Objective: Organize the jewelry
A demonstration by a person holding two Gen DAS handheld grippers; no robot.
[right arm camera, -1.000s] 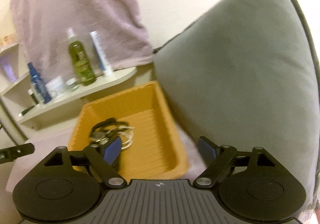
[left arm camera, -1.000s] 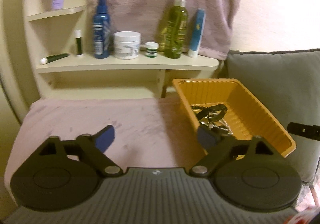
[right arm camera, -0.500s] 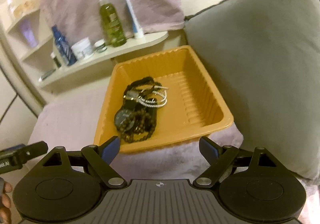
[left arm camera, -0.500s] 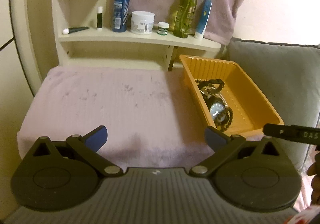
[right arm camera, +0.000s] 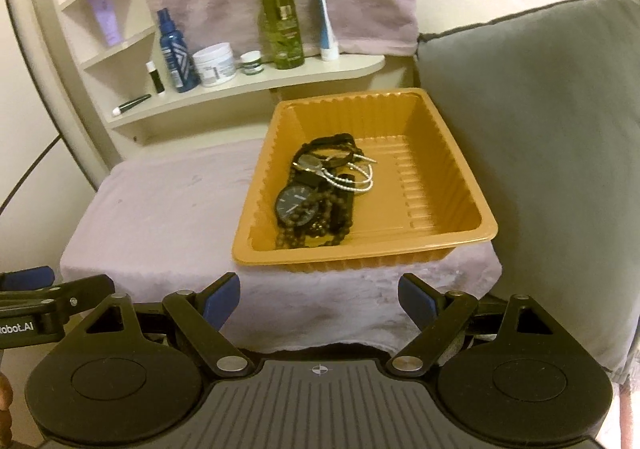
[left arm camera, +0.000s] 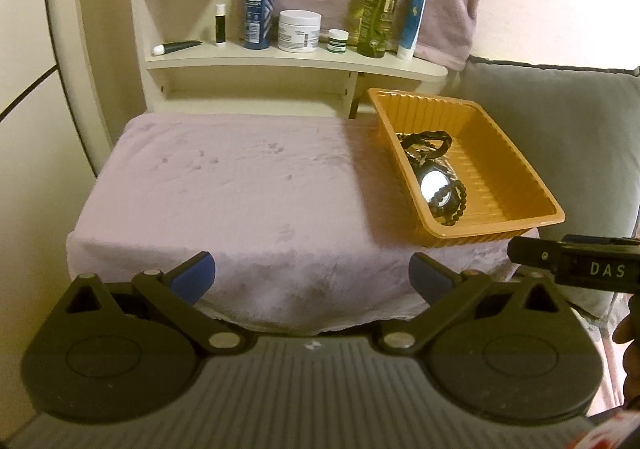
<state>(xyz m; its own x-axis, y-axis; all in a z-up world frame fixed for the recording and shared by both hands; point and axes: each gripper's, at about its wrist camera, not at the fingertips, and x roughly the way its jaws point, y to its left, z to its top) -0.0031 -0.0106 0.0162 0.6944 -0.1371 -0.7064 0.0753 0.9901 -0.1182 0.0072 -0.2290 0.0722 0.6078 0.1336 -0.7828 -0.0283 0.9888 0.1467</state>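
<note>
1. Jewelry (right arm camera: 320, 189) lies heaped in the left half of an orange tray (right arm camera: 460, 169): a dark-faced watch (right arm camera: 297, 205), dark bead strands (right arm camera: 316, 233), a black band (right arm camera: 332, 141) and silver chains (right arm camera: 360, 177).
2. Left hand-held gripper (left arm camera: 312, 277): its jaws have just been opening and now stand wide apart with nothing between the blue pads. It hangs over the near edge of the counter (left arm camera: 224, 201), which a pale lilac towel covers. The jewelry (left arm camera: 434, 177) lies ahead and to the right of it, well apart.
3. Centre: the towel surface ahead of the left hand-held gripper is bare. Behind it a shelf (left arm camera: 296, 63) carries a blue bottle (left arm camera: 259, 1), a white jar (left arm camera: 300, 31), a small jar (left arm camera: 338, 40), a green spray bottle (left arm camera: 378, 5) and a blue-and-white tube (left arm camera: 412, 21).
4. Right hand-held gripper (right arm camera: 320, 299): jaws spread, nothing between them. The tray sits straight ahead of it at the counter's right end, and the jewelry is beyond the fingertips, not touched.
5. Far right: a grey cushion (right arm camera: 540, 129) stands just beside the tray.
</note>
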